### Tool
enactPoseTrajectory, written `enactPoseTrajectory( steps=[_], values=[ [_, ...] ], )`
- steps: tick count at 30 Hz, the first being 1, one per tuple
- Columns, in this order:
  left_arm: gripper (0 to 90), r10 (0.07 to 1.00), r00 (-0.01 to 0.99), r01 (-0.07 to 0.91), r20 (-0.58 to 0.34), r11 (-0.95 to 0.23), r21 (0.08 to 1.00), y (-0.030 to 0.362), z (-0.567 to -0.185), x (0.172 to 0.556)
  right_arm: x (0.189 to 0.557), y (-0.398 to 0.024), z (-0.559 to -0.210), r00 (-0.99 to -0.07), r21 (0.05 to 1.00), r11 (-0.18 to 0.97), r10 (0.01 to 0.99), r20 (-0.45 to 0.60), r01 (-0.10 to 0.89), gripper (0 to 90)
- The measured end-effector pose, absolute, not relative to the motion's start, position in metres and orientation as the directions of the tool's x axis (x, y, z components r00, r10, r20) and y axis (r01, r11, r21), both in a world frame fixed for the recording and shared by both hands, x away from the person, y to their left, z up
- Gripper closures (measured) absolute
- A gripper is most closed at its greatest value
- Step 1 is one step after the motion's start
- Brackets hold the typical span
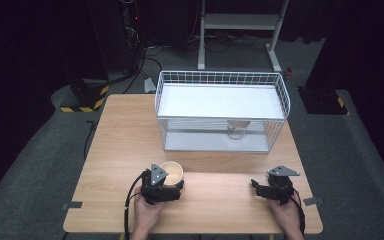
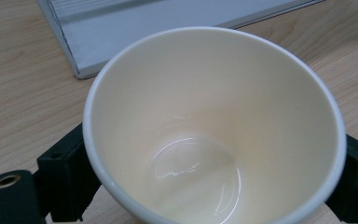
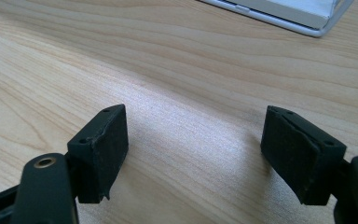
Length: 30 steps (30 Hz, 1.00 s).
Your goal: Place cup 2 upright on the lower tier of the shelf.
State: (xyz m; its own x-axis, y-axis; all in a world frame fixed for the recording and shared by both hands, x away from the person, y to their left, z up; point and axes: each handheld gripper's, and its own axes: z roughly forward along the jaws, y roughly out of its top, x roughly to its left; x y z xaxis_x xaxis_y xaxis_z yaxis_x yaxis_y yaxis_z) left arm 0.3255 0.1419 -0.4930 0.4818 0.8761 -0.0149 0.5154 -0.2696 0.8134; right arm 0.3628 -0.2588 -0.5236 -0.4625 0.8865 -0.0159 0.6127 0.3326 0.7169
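One cup (image 2: 214,135), two tools, one wire rack (image 1: 221,111)

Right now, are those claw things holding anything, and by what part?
The left gripper grips a cup by its outer wall, one jaw on each side. The right gripper is open over the table, holding nothing.

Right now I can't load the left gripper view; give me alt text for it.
An empty cream paper cup sits between the left gripper's two black jaws, its open mouth toward the camera and its glossy bottom visible. Behind it, the wooden table and a corner of the white rack's base.
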Motion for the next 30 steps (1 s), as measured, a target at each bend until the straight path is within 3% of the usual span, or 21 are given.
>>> enactPoseTrajectory(
  steps=[30],
  values=[
    [9.8,0.867,0.498,0.504,-0.011,-0.279,0.817,0.131,-0.481,0.334,0.363,-0.259,-0.524,-0.464,0.717,0.334,0.886,-0.017,0.612,23.0]
  ],
)
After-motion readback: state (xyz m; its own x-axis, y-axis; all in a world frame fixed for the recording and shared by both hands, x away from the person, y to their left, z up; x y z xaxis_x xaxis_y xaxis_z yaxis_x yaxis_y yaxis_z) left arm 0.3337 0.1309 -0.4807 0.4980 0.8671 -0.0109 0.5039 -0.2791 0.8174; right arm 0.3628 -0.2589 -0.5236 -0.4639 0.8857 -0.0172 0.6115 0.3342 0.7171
